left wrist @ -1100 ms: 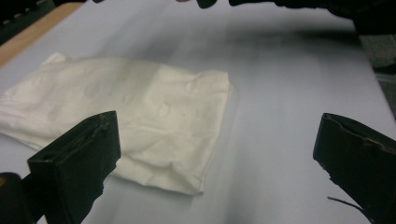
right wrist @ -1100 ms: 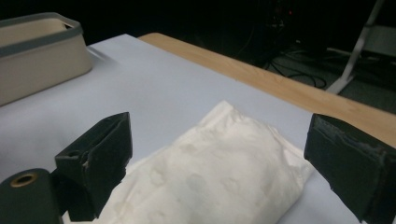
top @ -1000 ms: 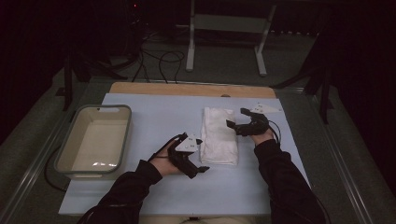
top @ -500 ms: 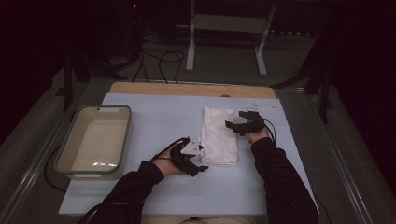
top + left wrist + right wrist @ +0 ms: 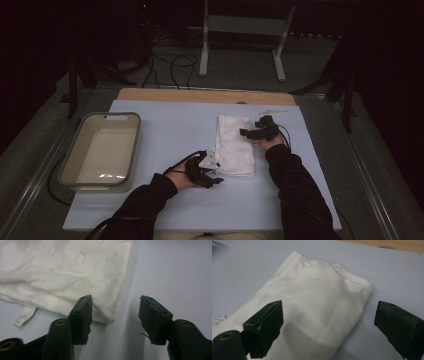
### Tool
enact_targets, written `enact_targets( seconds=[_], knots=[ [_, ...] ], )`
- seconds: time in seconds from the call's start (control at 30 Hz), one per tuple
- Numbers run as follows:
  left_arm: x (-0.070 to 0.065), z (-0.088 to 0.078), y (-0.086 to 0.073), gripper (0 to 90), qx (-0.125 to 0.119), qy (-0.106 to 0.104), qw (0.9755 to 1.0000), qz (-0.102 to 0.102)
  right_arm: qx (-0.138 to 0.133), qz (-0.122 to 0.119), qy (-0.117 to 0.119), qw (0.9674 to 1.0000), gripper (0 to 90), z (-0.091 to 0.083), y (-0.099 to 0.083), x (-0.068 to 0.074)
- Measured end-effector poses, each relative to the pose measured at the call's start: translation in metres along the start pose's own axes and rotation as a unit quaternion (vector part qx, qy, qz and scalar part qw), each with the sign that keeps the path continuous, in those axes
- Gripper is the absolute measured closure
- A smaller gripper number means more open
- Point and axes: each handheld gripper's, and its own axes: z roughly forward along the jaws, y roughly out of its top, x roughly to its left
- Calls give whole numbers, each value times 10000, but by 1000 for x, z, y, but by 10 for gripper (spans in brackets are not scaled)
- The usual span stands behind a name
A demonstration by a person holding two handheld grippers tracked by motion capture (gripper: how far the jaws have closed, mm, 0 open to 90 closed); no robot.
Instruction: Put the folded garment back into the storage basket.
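High view: folded white cloth (image 5: pixel 233 152) flat on the blue counter (image 5: pixel 165 135), right of centre. Left tool (image 5: pixel 212 172) down at the cloth's near left corner, lower and closer in than a second ago. Right tool (image 5: pixel 245 133) low at the cloth's far right edge, drawn in toward it from the earlier spot farther right. Beige tub (image 5: pixel 100 150) at the counter's left side, well apart from the cloth, unmoved. Cloth itself in the same place and shape as before. Wooden strip (image 5: pixel 205 95) along the counter's far edge.

Left gripper view: left tool (image 5: pixel 115 315) half spread, jaws having just been closing from a much wider gap. Cloth's hemmed corner (image 5: pixel 105 313) between them, touching the inner face of the jaw on the picture's left; the other jaw apart from the fabric, over bare counter. No pinch yet. Small white label (image 5: pixel 23 317) sticking out from the cloth's edge at the left.

Right gripper view: right tool (image 5: pixel 329 322) spread wide, nothing pinched. Cloth (image 5: pixel 312 302) beneath and between the jaws, its folded end (image 5: pixel 364 287) toward the far right; one jaw over the fabric, the other over bare counter beside it.
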Motion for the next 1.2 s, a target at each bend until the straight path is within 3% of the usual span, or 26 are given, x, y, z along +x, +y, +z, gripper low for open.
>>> enact_targets(
  seconds=[0.27, 0.37, 0.43, 0.57, 0.7, 0.77, 0.83, 0.87, 1.0, 1.2],
  knots=[
    [2, 5, 1, 578, 38, 17, 10000, 6, 232, 48, -154, 9996, 129, 9, 0, -2],
    [4, 6, 2, 776, 93, 188, 9998, 77, 332, -14, -186, 9993, 191, 10, 0, -2],
    [5, 6, 4, 851, 108, 198, 9997, 78, 425, -137, -242, 9987, 209, 11, 2, -1],
    [4, 8, 6, 876, 128, 199, 9997, 83, 499, -312, -256, 9979, 281, 11, 3, 2],
    [5, 8, 8, 881, 189, 200, 9996, 40, 494, -329, -160, 9981, 386, 10, 2, 4],
    [5, 9, 9, 882, 206, 182, 9996, -20, 504, -357, -42, 9981, 480, 10, 2, 5],
    [6, 8, 9, 883, 229, 174, 9996, -4, 517, -369, 4, 9980, 510, 10, 2, 6],
    [6, 8, 9, 883, 223, 153, 9996, -51, 524, -346, 114, 9980, 598, 10, 2, 7],
    [7, 8, 9, 885, 222, 152, 9996, -67, 529, -271, 284, 9978, 703, 10, 2, 7],
    [7, 7, 10, 887, 203, 132, 9996, -139, 517, -348, 277, 9977, 754, 5, 5, 11]
  ],
)
